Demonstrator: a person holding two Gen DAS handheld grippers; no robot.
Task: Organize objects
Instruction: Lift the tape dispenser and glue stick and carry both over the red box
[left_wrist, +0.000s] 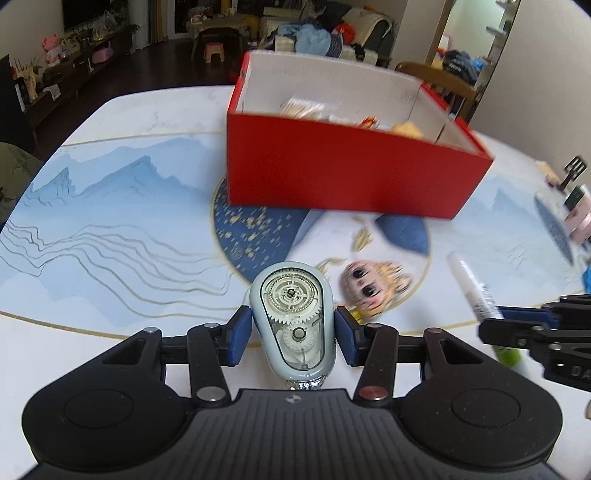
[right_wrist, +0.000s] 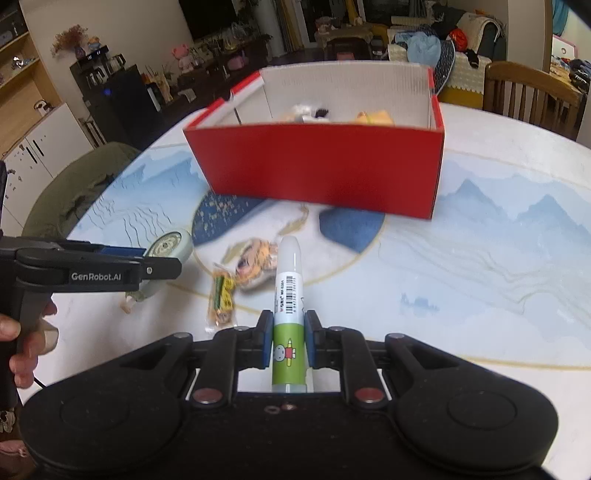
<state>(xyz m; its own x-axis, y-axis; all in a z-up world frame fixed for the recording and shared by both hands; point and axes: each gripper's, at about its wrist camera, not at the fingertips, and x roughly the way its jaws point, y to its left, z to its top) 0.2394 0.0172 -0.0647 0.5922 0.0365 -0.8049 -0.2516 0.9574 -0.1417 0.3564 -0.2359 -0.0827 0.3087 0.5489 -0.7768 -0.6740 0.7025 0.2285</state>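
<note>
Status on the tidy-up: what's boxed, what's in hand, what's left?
Boxed: a few small items already lie in the red box. In hand: left gripper brackets the correction tape; right gripper is shut on the glue stick. Left: doll keychain and small packet on the table.
</note>
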